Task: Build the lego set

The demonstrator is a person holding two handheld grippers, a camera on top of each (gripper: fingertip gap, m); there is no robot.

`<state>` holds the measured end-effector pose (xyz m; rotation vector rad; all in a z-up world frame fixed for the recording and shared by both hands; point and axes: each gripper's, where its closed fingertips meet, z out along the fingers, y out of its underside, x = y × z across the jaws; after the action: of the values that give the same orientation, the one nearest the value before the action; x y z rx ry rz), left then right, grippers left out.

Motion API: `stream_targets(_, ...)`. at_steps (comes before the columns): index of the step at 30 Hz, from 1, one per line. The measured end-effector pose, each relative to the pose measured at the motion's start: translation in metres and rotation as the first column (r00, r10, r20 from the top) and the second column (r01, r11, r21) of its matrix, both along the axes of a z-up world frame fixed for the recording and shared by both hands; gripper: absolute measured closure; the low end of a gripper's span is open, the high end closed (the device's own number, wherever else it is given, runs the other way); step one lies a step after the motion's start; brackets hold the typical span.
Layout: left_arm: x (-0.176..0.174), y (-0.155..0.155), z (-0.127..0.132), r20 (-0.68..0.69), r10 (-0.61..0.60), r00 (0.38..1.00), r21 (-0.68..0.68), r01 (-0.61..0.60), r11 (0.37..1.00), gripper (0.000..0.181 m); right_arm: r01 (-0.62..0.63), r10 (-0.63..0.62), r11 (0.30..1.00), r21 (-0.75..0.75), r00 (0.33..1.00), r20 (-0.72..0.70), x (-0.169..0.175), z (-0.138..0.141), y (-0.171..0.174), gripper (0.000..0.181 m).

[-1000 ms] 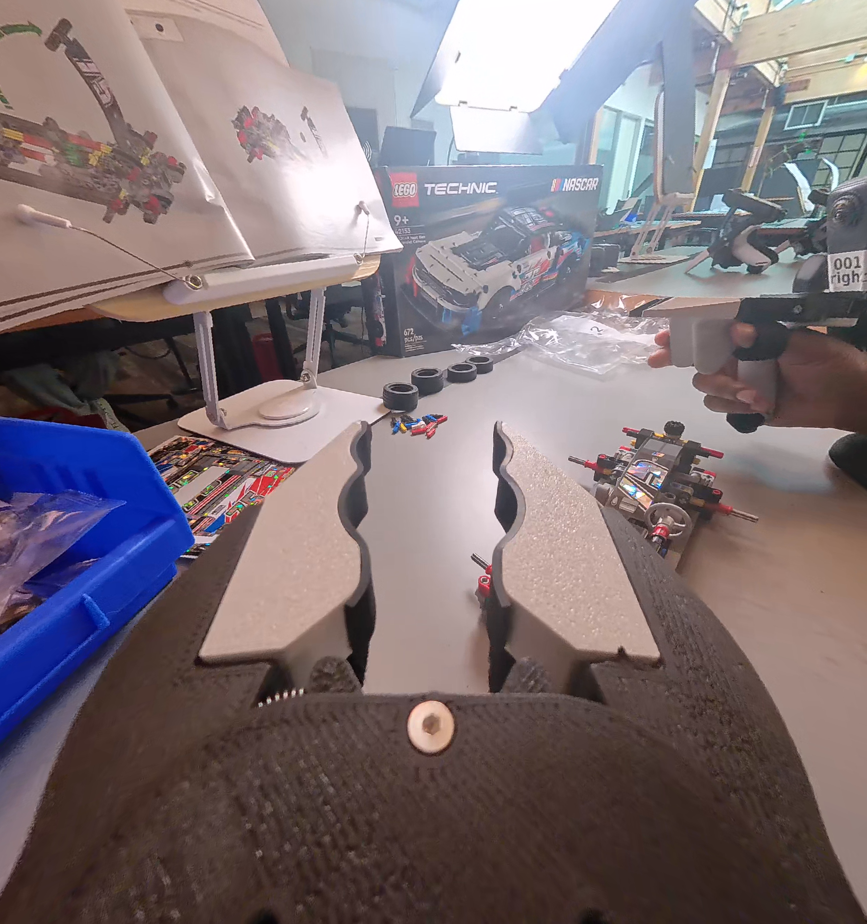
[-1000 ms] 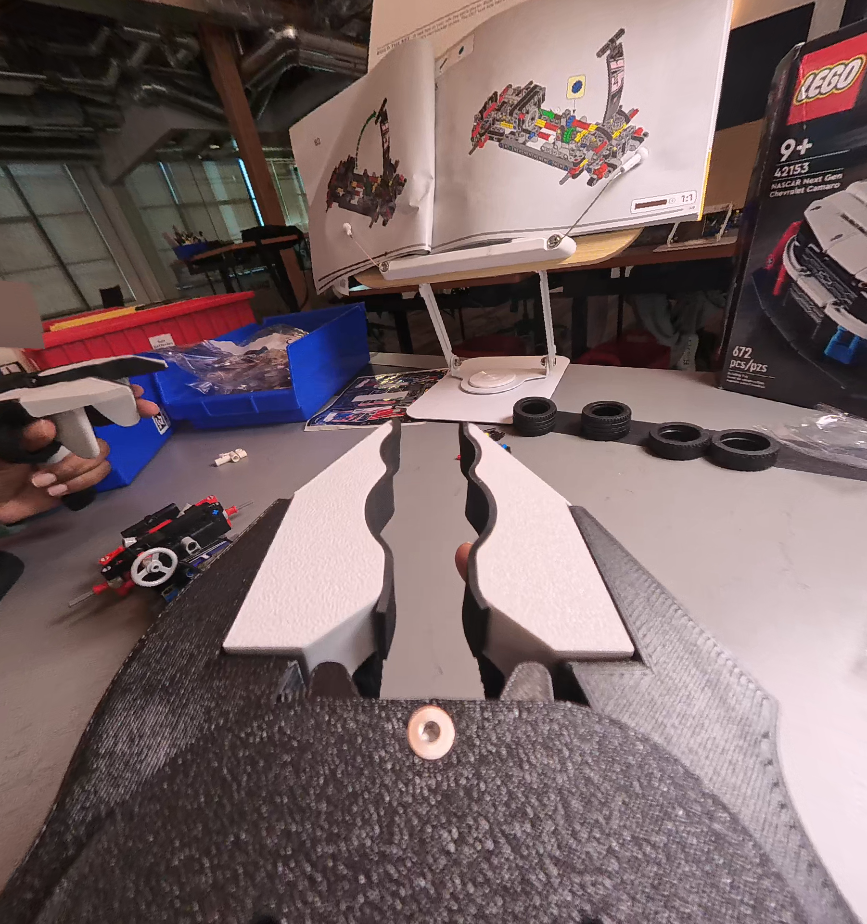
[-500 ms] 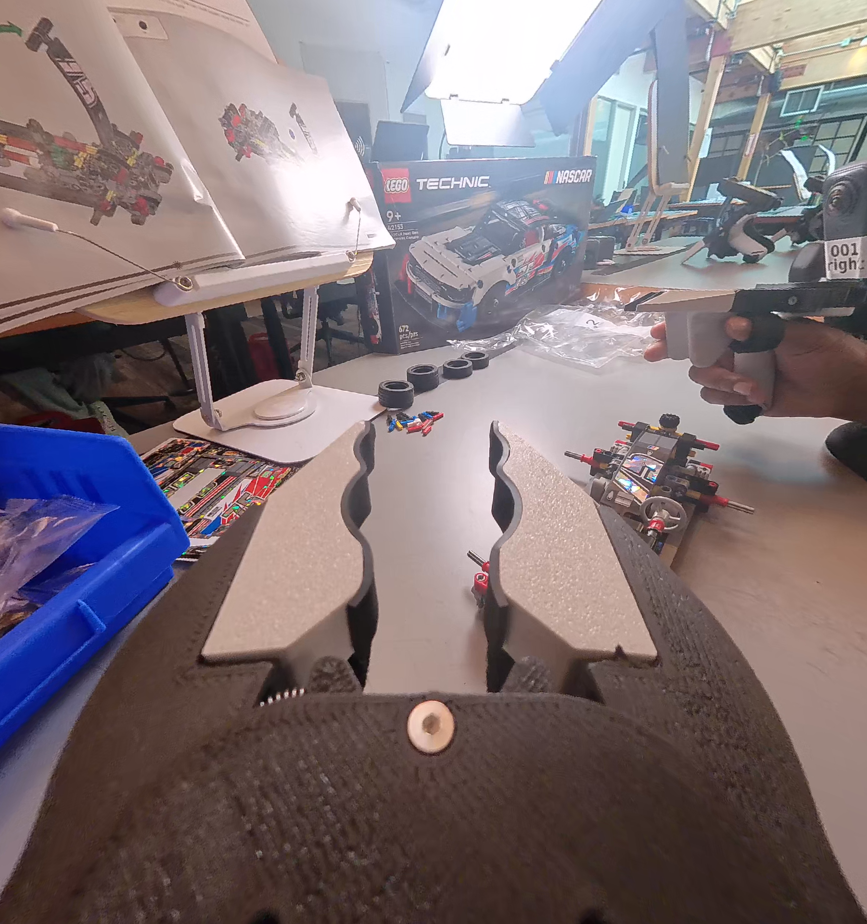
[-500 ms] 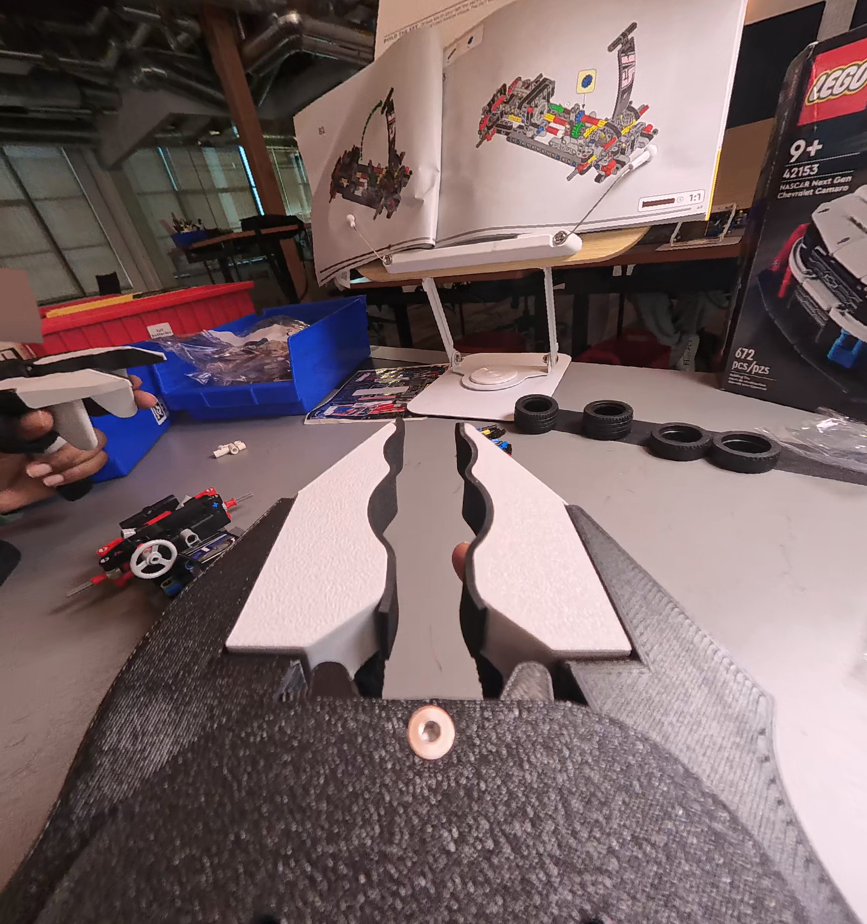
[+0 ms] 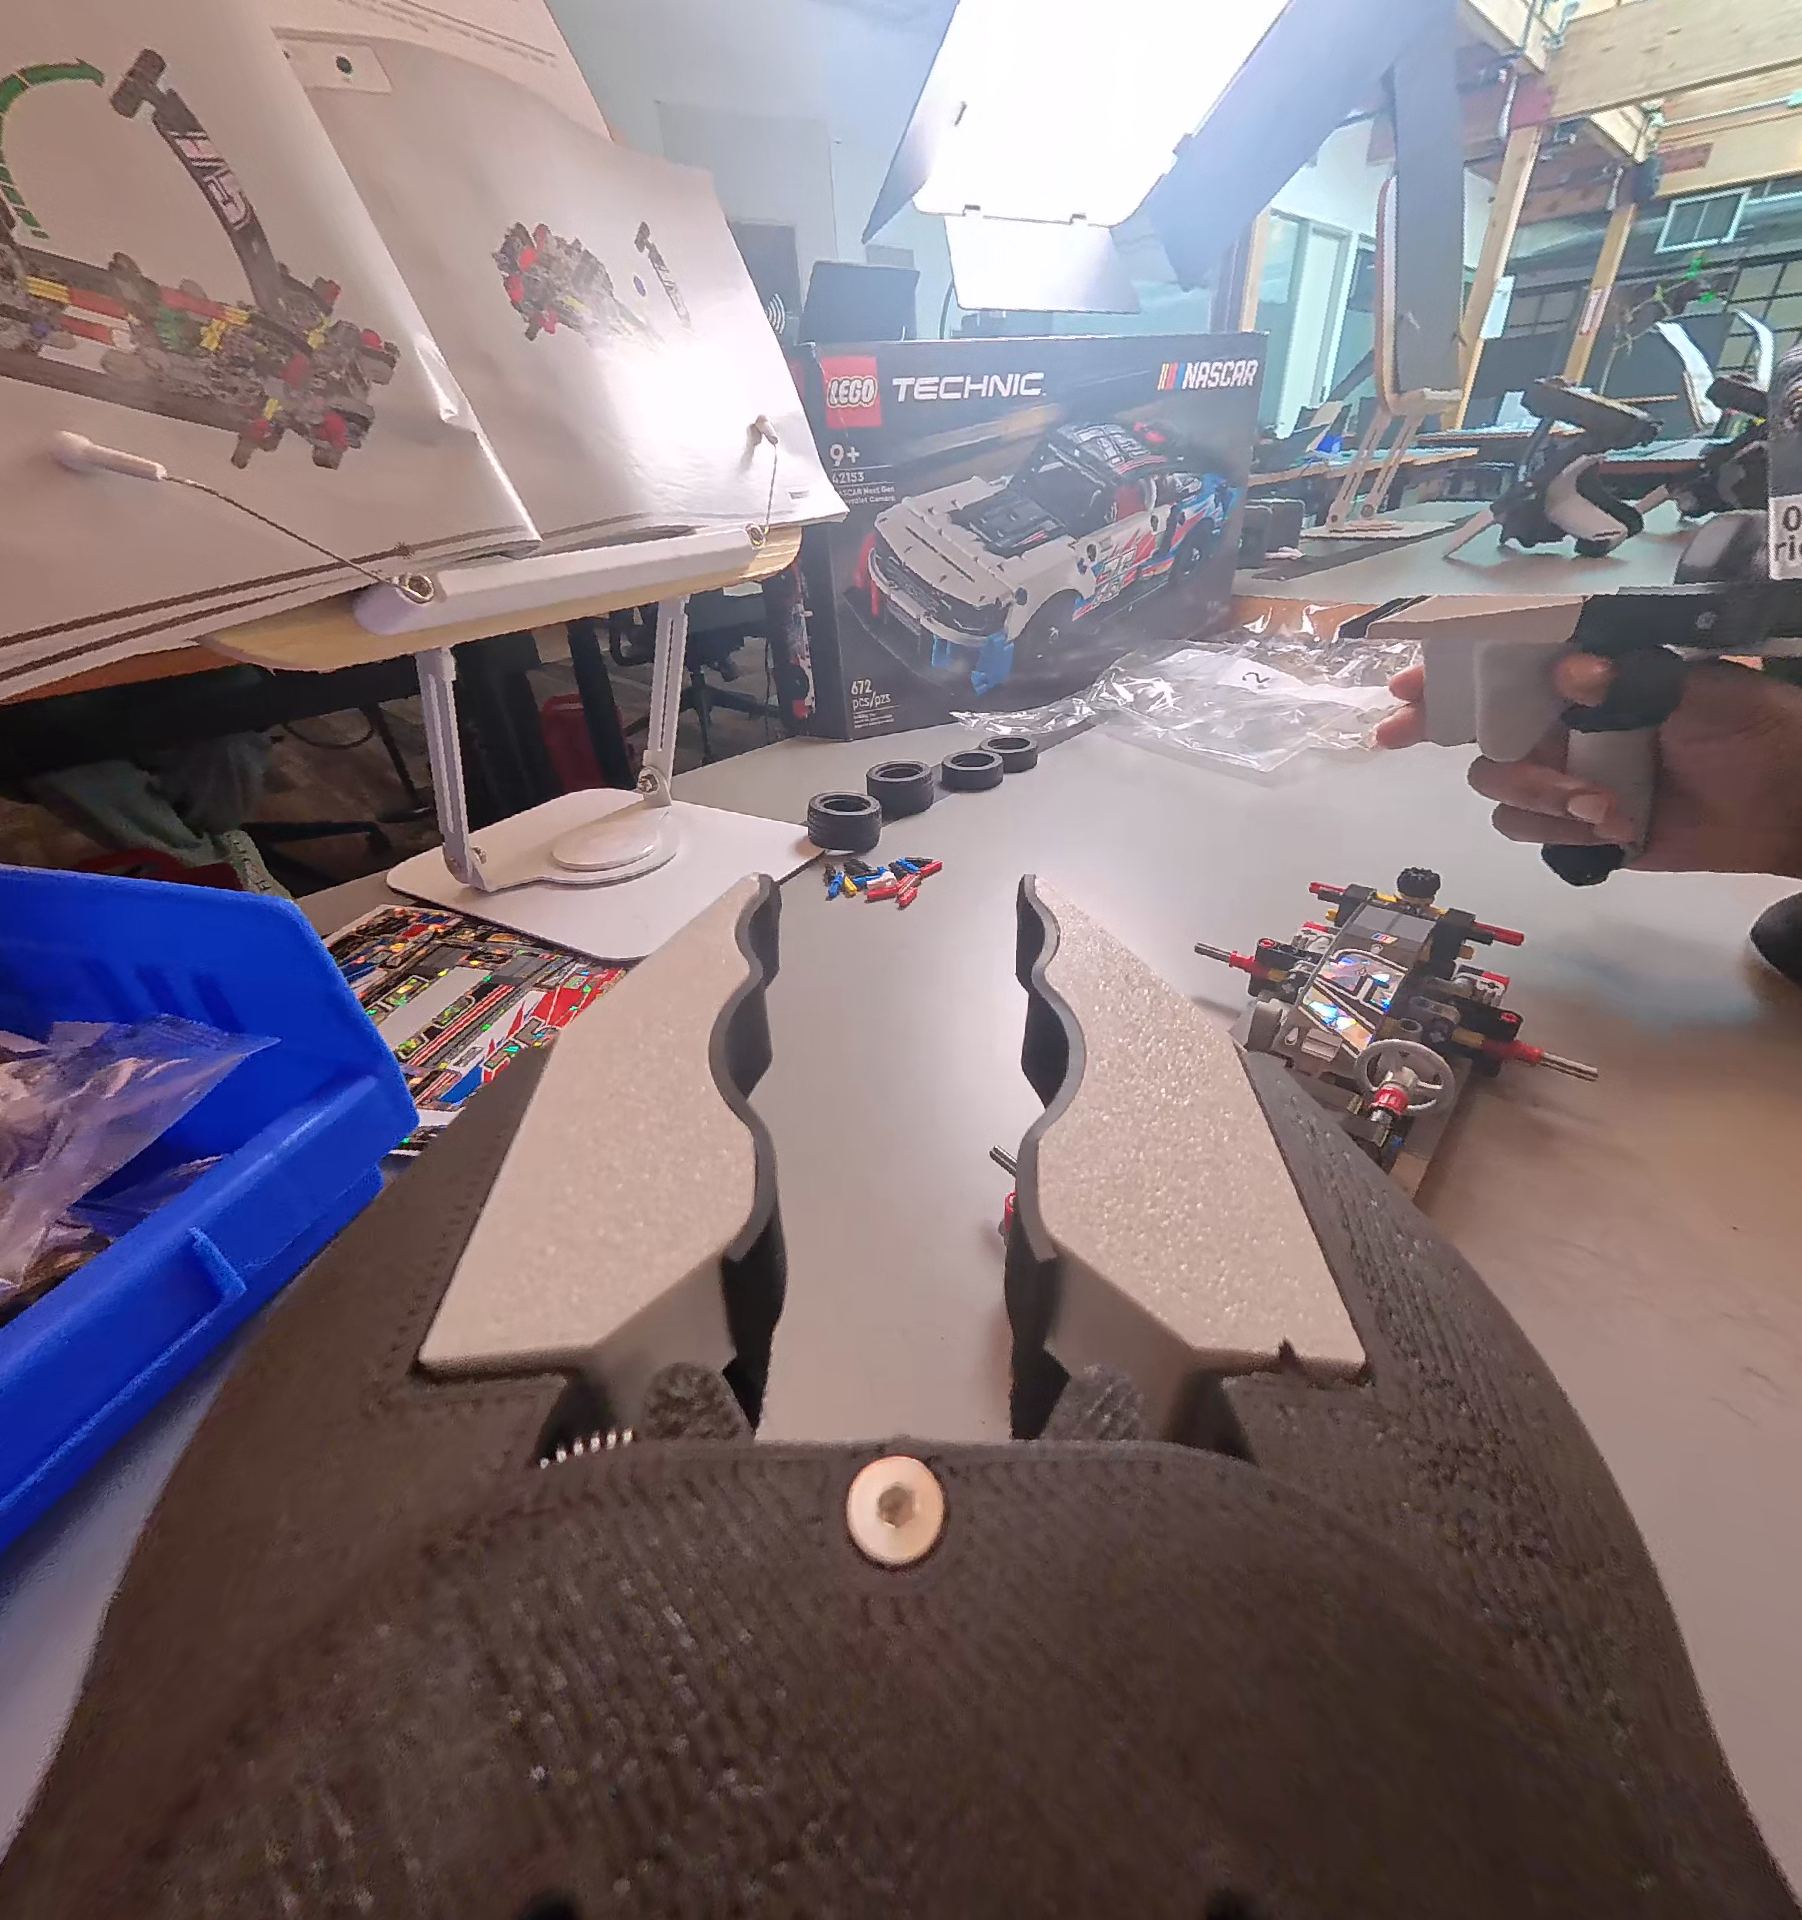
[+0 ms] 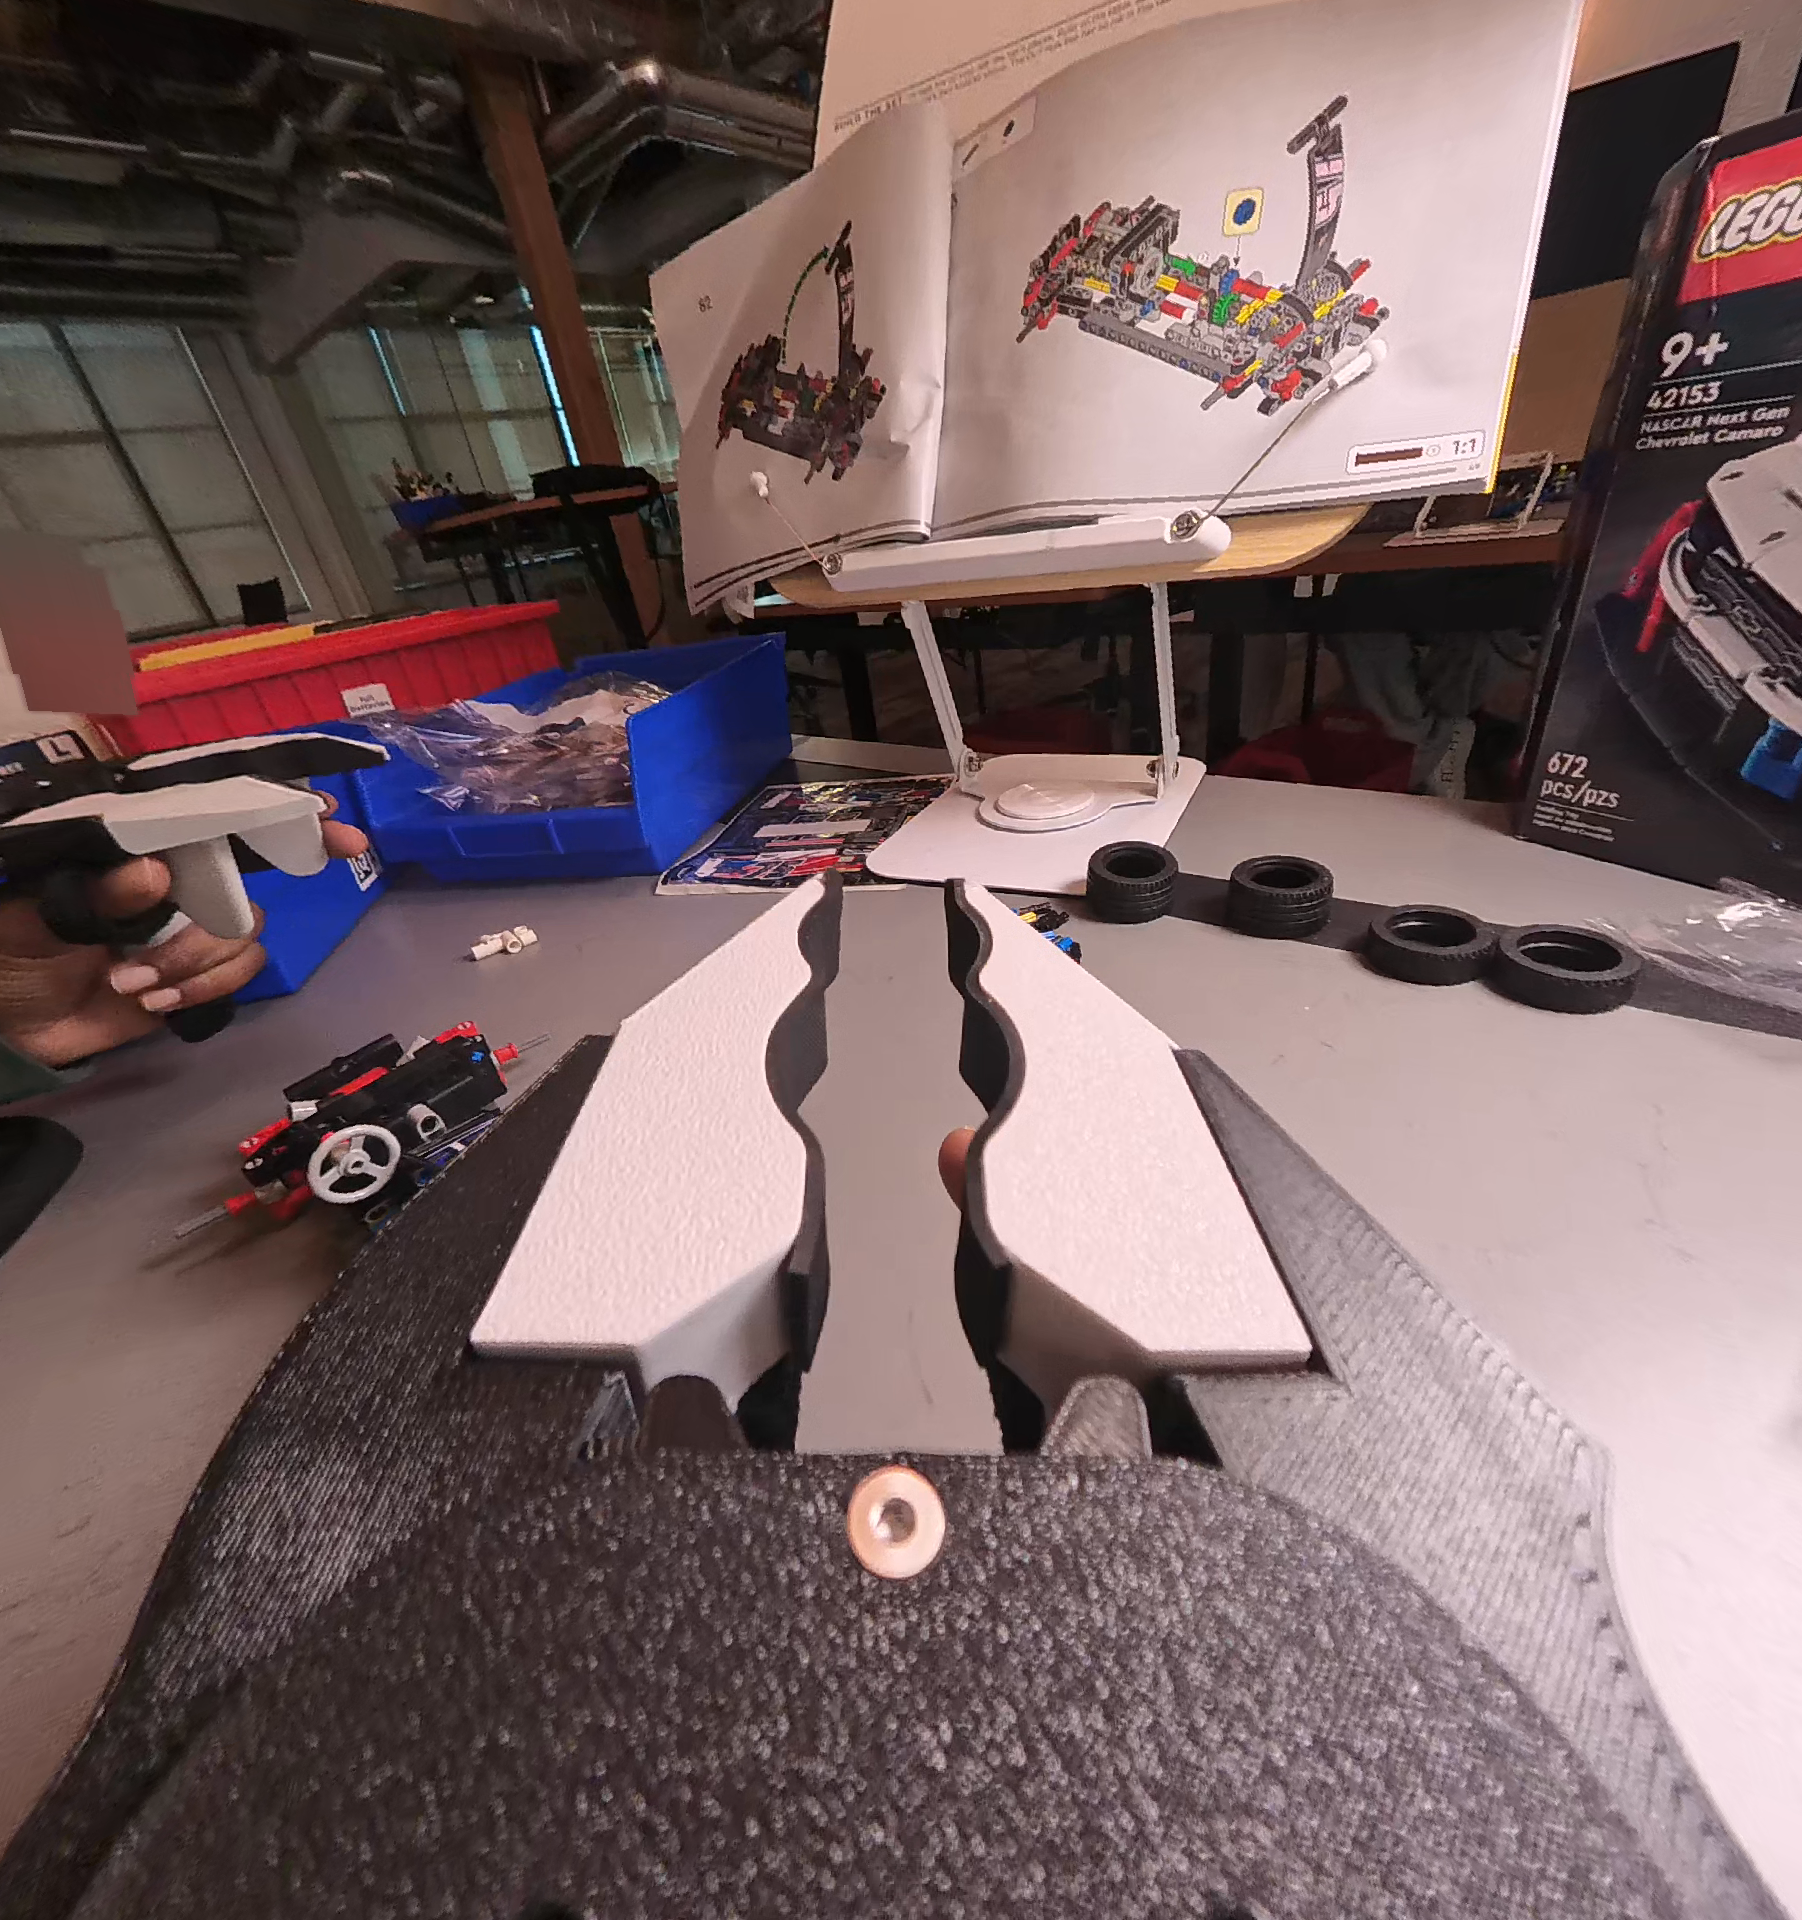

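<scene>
Left tongs point(image 5: 892, 925): pale grey finger plates, grainy matt plastic; black body coarsely ribbed, with one bright metal screw. Right tongs point(image 6: 889, 904): same finish. Table point(image 5: 1655, 1299): smooth grey, dull sheen. Blue bin point(image 5: 201, 1226): glossy plastic holding crinkled clear bags. Tyres point(image 6: 1281, 896): matt black rubber. Instruction book point(image 6: 1188, 312): smooth paper. Box point(image 5: 1032, 540): glossy card. Sticker sheet point(image 5: 461, 997): reflective foil.

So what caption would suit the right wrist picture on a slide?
Open, empty right gripper over a grey table, aimed at four black tyres and a propped instruction book.
</scene>
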<state>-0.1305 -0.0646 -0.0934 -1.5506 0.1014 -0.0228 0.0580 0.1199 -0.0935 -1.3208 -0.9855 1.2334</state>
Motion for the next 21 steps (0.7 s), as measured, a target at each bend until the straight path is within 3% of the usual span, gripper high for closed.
stream_targets(9,0.005,-0.001,0.002,0.000,-0.028,1.000,0.001,0.028,1.000,0.137,-0.019,0.019,1.000,0.010,1.000,-0.014,0.001,0.004,-0.003,0.158)
stream_targets(14,0.029,0.001,-0.011,0.045,-0.184,0.982,-0.102,0.188,0.977,0.133,-0.064,0.060,0.993,0.095,0.997,0.038,-0.003,-0.002,-0.015,0.155)
stream_targets(17,0.047,-0.001,-0.018,0.065,-0.289,0.955,-0.153,0.296,0.943,0.132,-0.251,0.218,0.951,0.182,0.959,0.183,-0.013,-0.022,-0.043,0.155)
stream_targets(21,0.066,-0.002,-0.031,0.031,-0.365,0.930,-0.222,0.363,0.905,0.128,-0.508,0.434,0.857,0.087,0.802,0.410,-0.019,-0.050,-0.076,0.146)
